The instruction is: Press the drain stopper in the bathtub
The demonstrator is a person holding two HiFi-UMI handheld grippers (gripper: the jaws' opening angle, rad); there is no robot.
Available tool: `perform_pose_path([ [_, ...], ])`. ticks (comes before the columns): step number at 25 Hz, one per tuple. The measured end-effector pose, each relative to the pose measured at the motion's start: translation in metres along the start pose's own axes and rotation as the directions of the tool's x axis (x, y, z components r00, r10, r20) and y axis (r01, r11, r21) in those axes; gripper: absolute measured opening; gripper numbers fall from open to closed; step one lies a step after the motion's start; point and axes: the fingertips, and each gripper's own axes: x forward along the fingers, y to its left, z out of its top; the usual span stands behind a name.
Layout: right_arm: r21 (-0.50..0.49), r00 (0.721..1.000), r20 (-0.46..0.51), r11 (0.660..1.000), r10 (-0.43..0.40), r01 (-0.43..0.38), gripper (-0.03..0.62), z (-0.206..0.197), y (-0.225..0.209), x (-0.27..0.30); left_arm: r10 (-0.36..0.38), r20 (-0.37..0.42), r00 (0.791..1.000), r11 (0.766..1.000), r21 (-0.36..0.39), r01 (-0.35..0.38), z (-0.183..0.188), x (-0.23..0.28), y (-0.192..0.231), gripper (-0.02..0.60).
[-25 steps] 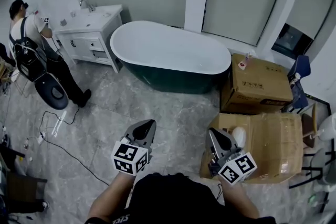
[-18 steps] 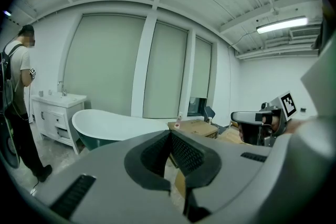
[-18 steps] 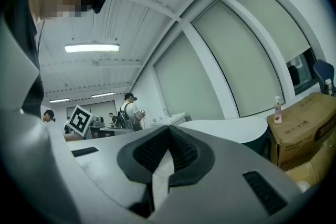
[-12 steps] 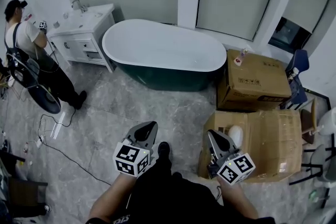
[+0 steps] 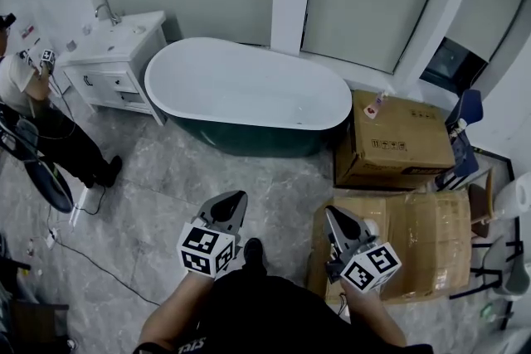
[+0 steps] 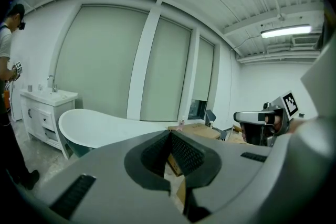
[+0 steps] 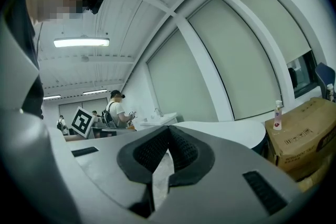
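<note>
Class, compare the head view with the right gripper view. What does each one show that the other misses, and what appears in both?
Only the head view shows the inside of the bathtub, the wearer's shoe and a cable on the floor.

Only the right gripper view shows the lit ceiling lamp and the right gripper end-on, jaws together with nothing between them.

Both show the bathtub, the vanity, the person beside it, the cardboard box with a bottle on top, and the left gripper.
</note>
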Motion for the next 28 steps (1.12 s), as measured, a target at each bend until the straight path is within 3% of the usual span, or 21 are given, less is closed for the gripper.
perform_pose_path([
  [8, 0.009, 0.999, -0.02, 1.0, -0.027, 0.027, 0.014, 0.019, -0.039, 0.086, -0.027, -0.001, 1.0, 1.0, 0.003, 0.027, 0.034, 0.069, 0.071, 0.014],
  [15, 0.011, 0.999, -0.041, 1.0, -0.016, 0.017, 0.014, 0.028, -0.047, 0.157, -0.03, 0.004, 1.0, 0.999, -0.021, 0.03, 0.05, 0.1, 0.131, 0.014],
  [23, 0.035, 0.998, -0.064, 0.999, -0.018, 0.021, 0.014, 0.027, -0.059, 0.2, -0.046, 0.004, 0.999, 0.999, -0.009, 0.046, 0.067, 0.132, 0.166, 0.014],
  [28, 0.047, 0.998, -0.067, 0.999, -0.018, 0.022, 0.014, 0.033, -0.089, 0.218, -0.038, -0.005, 0.999, 0.999, -0.008, 0.038, 0.072, 0.165, 0.174, 0.014],
])
